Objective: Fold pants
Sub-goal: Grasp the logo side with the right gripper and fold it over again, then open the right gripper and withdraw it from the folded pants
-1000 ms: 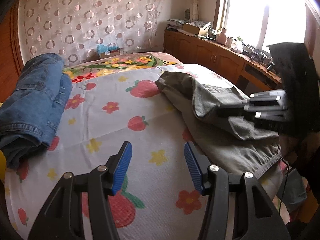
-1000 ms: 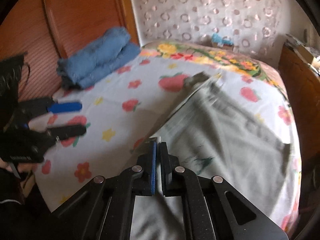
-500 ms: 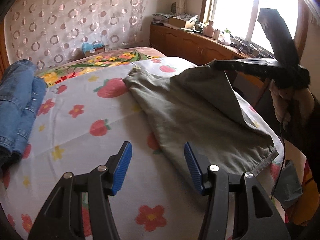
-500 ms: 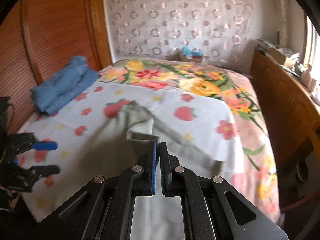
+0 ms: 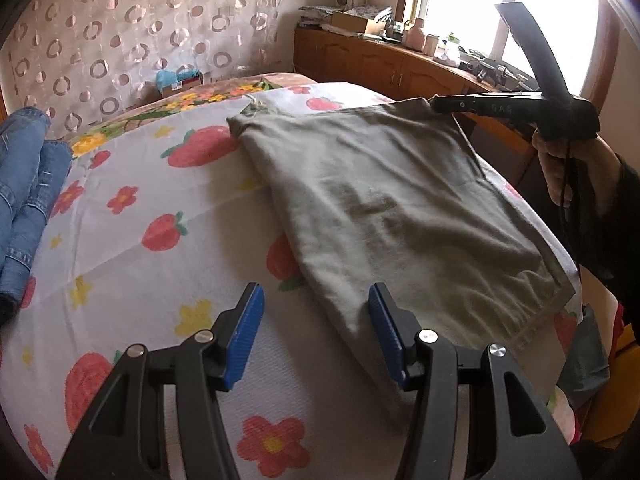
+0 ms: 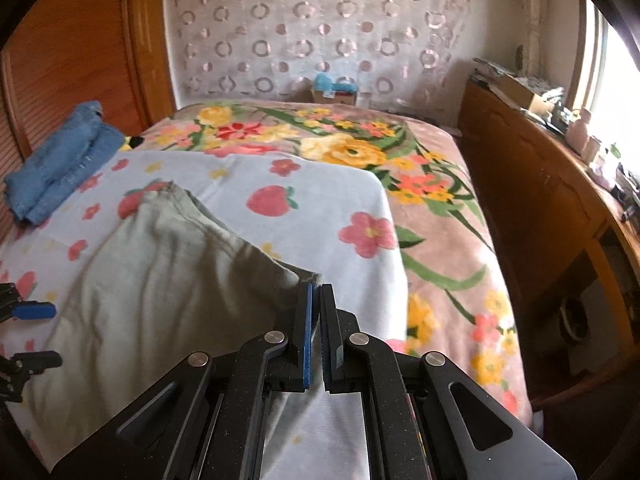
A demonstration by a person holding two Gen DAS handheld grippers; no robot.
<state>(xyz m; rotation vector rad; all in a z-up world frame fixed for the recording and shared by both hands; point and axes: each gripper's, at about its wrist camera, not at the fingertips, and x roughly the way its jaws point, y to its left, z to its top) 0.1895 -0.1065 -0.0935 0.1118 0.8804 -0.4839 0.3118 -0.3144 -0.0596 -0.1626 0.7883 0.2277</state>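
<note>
Olive-grey cotton pants lie spread along the bed's right edge; strawberry-print white sheet left is bare. Right gripper pinches their far corner, raised. Left gripper spread, empty, at the pants' near edge.

pants: matt olive cloth | sheet: printed woven cloth

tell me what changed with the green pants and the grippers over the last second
The right hand-held gripper, shut on a corner of the green pants, swung across and drew the bunched cloth out flat toward the window side. The left hand-held gripper stayed open, holding nothing. The folded jeans stayed put.
</note>
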